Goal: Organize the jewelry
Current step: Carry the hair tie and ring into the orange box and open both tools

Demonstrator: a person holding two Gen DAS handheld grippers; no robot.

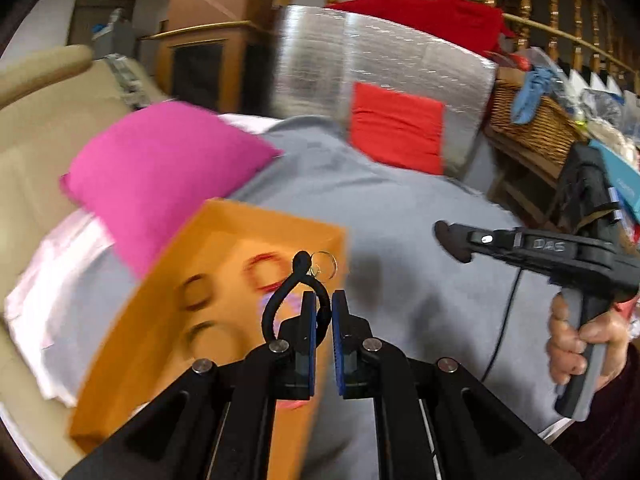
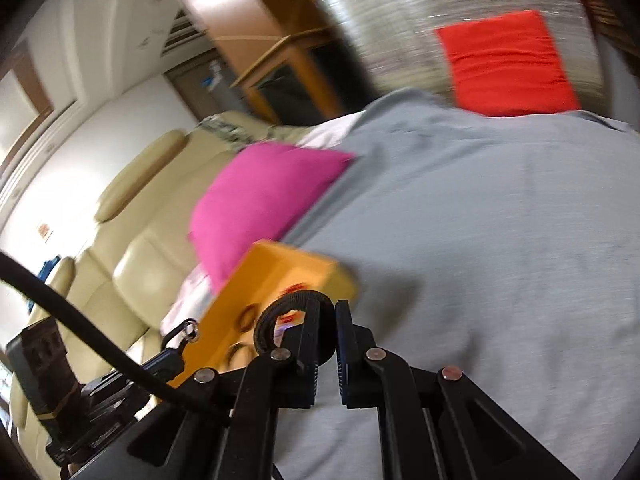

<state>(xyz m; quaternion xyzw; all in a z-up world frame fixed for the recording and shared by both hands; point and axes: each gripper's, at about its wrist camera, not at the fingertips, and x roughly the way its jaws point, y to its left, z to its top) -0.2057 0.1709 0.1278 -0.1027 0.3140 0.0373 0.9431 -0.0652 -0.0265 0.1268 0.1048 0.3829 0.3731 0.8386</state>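
The left gripper (image 1: 323, 312) is clamped on a black cord (image 1: 280, 296) with a small metal ring (image 1: 325, 266) at its tip, held above the near right corner of the orange box (image 1: 208, 304). The box lies on the grey blanket (image 1: 400, 216), near its left edge, with several bracelets (image 1: 266, 270) blurred inside. The right gripper (image 2: 327, 320) is clamped on a black cord loop (image 2: 280, 316) beside the box. A pink cushion (image 1: 160, 172) lies behind the box.
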